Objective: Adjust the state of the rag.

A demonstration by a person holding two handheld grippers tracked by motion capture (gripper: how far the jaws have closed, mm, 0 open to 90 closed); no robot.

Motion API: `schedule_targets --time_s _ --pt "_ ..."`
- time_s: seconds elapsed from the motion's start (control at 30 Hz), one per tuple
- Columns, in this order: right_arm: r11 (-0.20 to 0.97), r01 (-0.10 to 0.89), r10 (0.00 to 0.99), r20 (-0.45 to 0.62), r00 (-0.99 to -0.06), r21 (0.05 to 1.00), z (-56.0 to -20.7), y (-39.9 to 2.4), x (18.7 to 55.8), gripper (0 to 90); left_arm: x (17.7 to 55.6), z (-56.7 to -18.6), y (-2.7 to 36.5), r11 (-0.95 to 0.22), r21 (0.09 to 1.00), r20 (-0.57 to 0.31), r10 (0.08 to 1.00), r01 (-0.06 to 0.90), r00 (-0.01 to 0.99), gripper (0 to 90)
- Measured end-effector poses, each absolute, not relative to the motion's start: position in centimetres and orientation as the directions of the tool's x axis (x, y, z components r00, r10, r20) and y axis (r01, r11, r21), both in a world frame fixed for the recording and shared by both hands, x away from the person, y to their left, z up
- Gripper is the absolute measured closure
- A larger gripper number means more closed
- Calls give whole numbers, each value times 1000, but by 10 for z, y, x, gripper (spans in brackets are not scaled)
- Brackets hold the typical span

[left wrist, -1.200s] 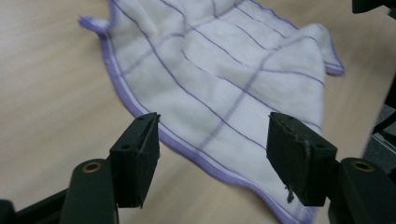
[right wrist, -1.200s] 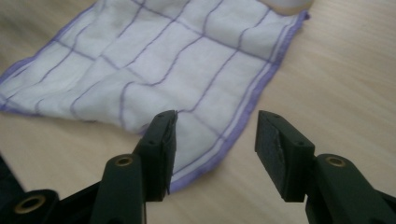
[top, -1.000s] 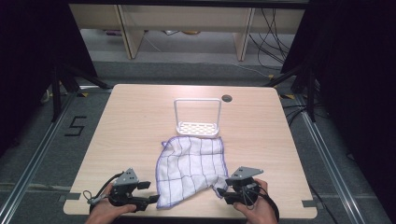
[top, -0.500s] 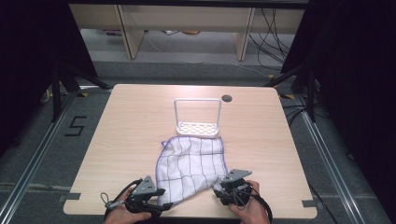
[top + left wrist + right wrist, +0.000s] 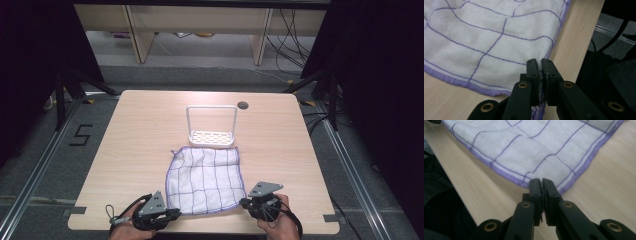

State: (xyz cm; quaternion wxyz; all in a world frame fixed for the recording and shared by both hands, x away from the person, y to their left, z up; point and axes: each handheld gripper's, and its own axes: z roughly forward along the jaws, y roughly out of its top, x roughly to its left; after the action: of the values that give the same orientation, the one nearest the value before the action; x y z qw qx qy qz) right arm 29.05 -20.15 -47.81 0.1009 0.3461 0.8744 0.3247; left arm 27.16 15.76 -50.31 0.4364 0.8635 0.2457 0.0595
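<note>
On the pale wooden table (image 5: 130, 135), the left gripper (image 5: 172, 214) sits at the near edge, held in the person's left hand (image 5: 131, 229); in the left gripper view (image 5: 541, 65) its black jaws have just been closing and now pinch the near left corner of the white cloth with a purple grid and purple hem (image 5: 206, 179), a thin fold of fabric showing between the pads; from there the cloth (image 5: 486, 40) spreads away flat over the wood, its hem running along the table's near edge.

In the high view the cloth lies spread in the near middle of the table, roughly square, between the two grippers; its far edge lies just beside the base of the white wire-framed rack with a perforated tray (image 5: 211, 125), which stands upright near the table's centre; whether they touch I cannot tell; farther back and a little right is a small dark round hole (image 5: 243, 105) in the tabletop.

The right gripper (image 5: 246, 203), held in the person's right hand (image 5: 280, 225), rests at the cloth's near right corner; in the right gripper view (image 5: 542, 185) its jaws have likewise just been closing and now clamp that corner's purple hem, the cloth (image 5: 531, 145) lying flat beyond them on the wood.
</note>
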Motion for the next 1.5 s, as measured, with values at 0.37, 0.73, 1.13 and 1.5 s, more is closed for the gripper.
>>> schedule_targets --time_s 0.37,0.73,1.13,1.5 --pt "578 533 625 85 -776 618 -478 -199 259 718 256 -508 165 -541 746 -140 443 389 885 785" --pt "477 579 723 80 -687 661 -461 -214 288 489 283 -489 185 -390 789 -200 569 476 798 396" --pt "433 584 781 38 -624 687 -456 -203 366 472 352 -488 202 -371 771 -137 697 518 704 341" --pt "422 619 810 32 -586 663 -455 -193 420 441 409 -479 201 -343 780 -105 752 523 651 316"
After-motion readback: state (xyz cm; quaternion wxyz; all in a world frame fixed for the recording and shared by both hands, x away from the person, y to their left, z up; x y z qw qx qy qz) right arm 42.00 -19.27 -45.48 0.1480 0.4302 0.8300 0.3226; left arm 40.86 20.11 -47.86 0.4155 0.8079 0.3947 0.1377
